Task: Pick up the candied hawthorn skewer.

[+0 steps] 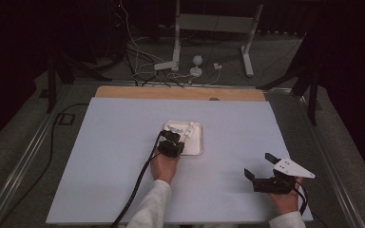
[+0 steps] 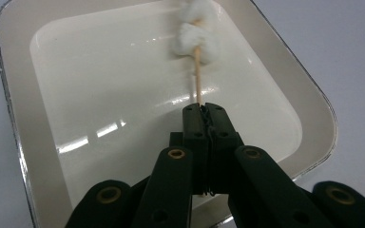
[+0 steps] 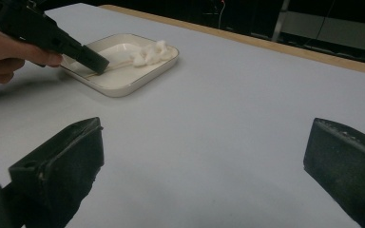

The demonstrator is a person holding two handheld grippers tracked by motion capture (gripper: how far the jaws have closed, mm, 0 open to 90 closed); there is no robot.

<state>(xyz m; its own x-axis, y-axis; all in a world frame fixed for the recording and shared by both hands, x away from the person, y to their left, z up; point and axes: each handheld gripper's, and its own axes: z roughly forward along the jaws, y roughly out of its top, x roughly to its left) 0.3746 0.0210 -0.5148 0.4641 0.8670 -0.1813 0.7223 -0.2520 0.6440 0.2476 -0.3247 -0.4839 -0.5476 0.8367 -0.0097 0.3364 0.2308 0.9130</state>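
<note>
Item: wooden skewer (image 2: 198, 76), thin, pale tan, straight. White fluffy lumps (image 2: 196, 33), soft and cotton-like in look, are threaded on its far end, at least two bunched one behind the other; what they are made of cannot be told. The topmost lump is blurred and cut off by the frame's upper edge in the left gripper view.

Location: inside a shallow white tray (image 2: 19, 123), square with rounded corners and a glossy bottom that throws back light streaks. The tray sits near the middle of the pale grey tabletop (image 1: 104, 156). In the high view the skewer (image 1: 188, 132) lies at the tray's far right part, too small there to make out in detail.

Left tongs (image 2: 203, 110): closed tight on the near end of the skewer, jaws pressed together with the stick pinched between them. The gripped end is hidden inside the jaws. Whether the lumps rest on the tray bottom or hang just above it cannot be told.

Right tongs (image 3: 204, 156): spread wide, holding nothing, low over bare tabletop at the near right, well apart from the tray (image 3: 123, 85).
</note>
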